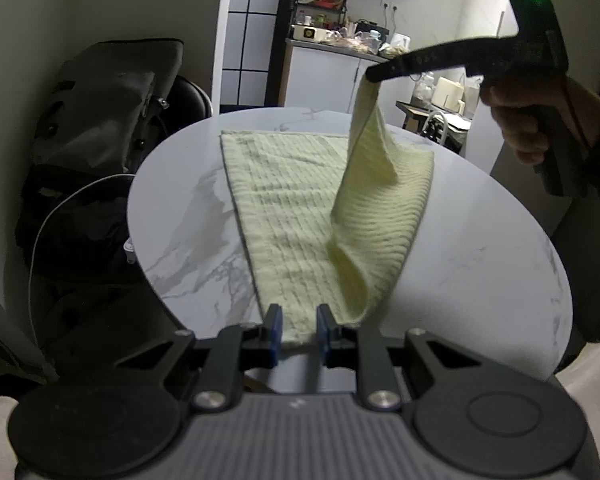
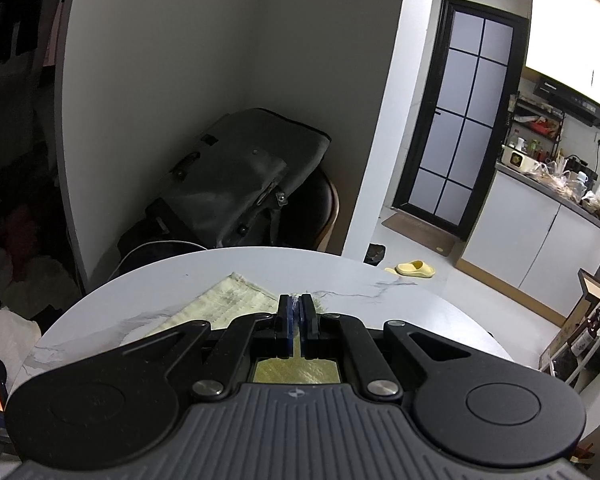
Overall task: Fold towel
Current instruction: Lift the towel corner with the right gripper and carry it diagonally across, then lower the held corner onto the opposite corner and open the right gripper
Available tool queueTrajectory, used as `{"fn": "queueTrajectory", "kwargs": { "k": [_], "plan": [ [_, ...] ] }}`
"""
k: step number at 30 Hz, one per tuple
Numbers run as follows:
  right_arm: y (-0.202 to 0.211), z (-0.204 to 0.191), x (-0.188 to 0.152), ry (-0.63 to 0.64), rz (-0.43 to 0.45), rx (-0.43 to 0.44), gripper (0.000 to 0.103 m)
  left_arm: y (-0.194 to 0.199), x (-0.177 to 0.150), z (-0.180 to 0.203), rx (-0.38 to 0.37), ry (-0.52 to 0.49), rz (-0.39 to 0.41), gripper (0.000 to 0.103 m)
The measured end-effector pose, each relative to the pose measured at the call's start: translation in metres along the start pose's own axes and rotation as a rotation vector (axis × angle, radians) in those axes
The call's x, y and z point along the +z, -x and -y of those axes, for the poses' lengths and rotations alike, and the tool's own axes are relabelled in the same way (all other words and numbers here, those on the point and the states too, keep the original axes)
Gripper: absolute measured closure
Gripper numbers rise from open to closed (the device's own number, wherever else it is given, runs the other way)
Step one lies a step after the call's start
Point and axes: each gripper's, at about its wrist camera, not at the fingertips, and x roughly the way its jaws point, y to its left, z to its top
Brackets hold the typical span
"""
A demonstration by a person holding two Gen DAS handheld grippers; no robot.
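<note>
A pale yellow ribbed towel (image 1: 292,200) lies lengthwise on the round white marble table (image 1: 188,216). My left gripper (image 1: 298,326) sits at the towel's near end with its blue pads a little apart and the near edge between them. My right gripper (image 1: 374,76) is shut on the towel's far right corner and holds it high above the table, so the right side hangs in a raised fold. In the right wrist view the right gripper (image 2: 298,312) pinches a thin edge of cloth, with the towel (image 2: 228,300) below on the table (image 2: 380,300).
A dark bag on a chair (image 1: 112,120) stands left of the table, with a white cable (image 1: 52,216) hanging beside it. A kitchen counter (image 1: 332,60) with clutter is beyond the table. A glass-paned door (image 2: 460,128) and a yellow slipper (image 2: 414,269) are on the floor side.
</note>
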Motion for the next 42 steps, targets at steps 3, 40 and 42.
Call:
{"fn": "queueTrajectory", "kwargs": {
  "k": [3, 40, 42],
  "plan": [
    [-0.002, -0.003, 0.002, 0.004, 0.002, 0.003, 0.099, -0.001, -0.001, -0.002, 0.002, -0.004, -0.012, 0.083],
    [-0.058, -0.047, 0.035, 0.069, -0.020, 0.068, 0.100, 0.007, -0.008, -0.003, -0.021, -0.009, -0.009, 0.083],
    [-0.063, -0.049, 0.035, 0.070, -0.023, 0.068, 0.100, 0.007, -0.009, -0.002, -0.020, -0.010, -0.010, 0.083]
  ]
}}
